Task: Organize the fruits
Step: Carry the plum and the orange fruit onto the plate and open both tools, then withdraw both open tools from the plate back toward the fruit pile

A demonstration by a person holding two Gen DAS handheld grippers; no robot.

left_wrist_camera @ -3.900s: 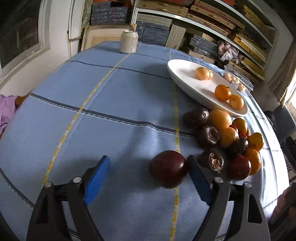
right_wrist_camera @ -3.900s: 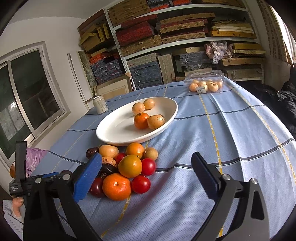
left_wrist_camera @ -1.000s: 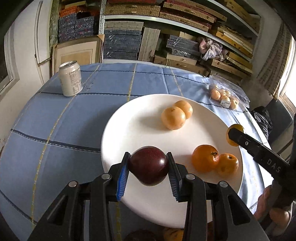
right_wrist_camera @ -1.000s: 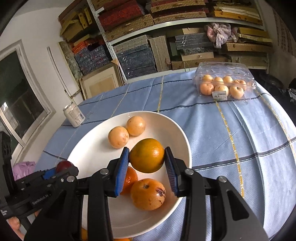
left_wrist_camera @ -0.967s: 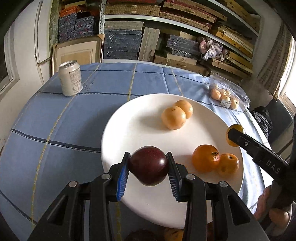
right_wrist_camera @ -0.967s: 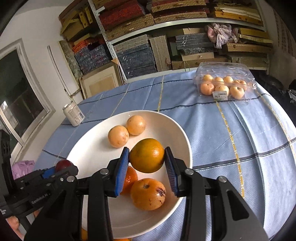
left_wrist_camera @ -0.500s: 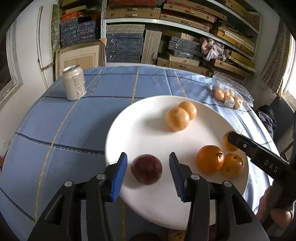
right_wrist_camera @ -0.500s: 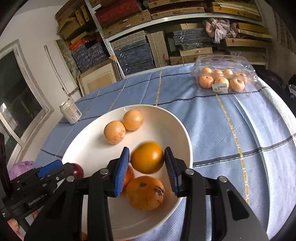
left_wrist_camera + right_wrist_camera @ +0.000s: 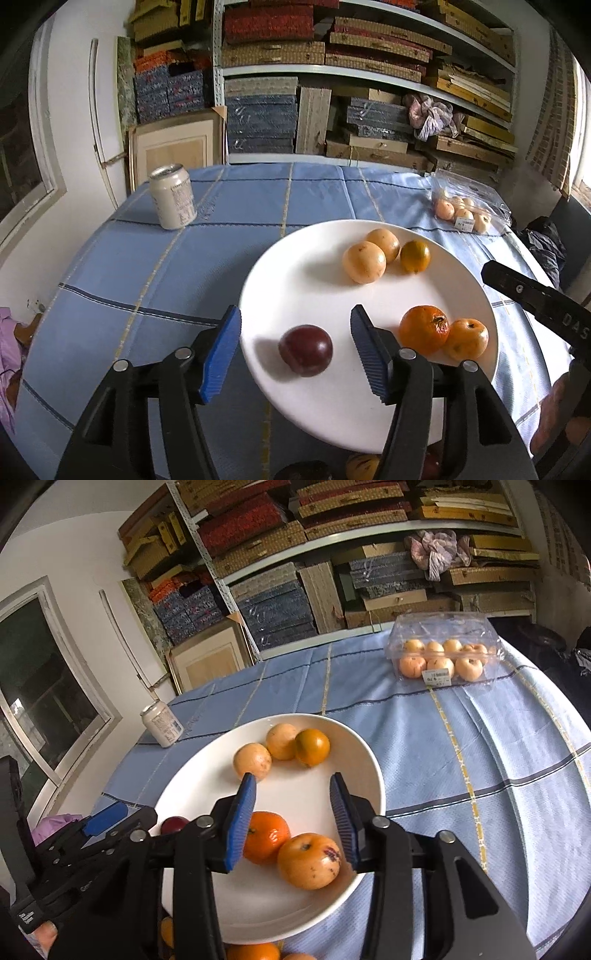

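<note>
With both sets of tongs spread wide and empty above the dish, this looks like the moment just after a drop-off, one round of plating done and more waiting. Over on the far left of the counter (image 9: 110, 266) stands a pale drinks can (image 9: 172, 201), upright and well apart from the action. Moving in, the left tongs (image 9: 295, 350) hover with blue pads parted either side of a dark red plum (image 9: 306, 350), which lies free on the near-left part of the white plate (image 9: 295, 280), touching neither pad. Further right on the plate, a bright orange (image 9: 424, 329) sits touching a yellow-orange fruit (image 9: 466, 339), and toward the far rim two pale round fruits (image 9: 364, 261) huddle beside a small green-tinged orange (image 9: 415, 256). From the other camera, the right tongs (image 9: 293, 821) hang open above the middle of the plate, nothing between the pads. At the far right of the counter sits a clear clamshell pack of fruit (image 9: 441, 657), shut. Below the plate's near edge, more loose fruit (image 9: 253, 952) peeks into view, so the job seems only partly done. Next move, I'd say: pull both tongs back off the plate, swing down to that pile, and line the pads squarely across one round fruit so it doesn't roll away.
</note>
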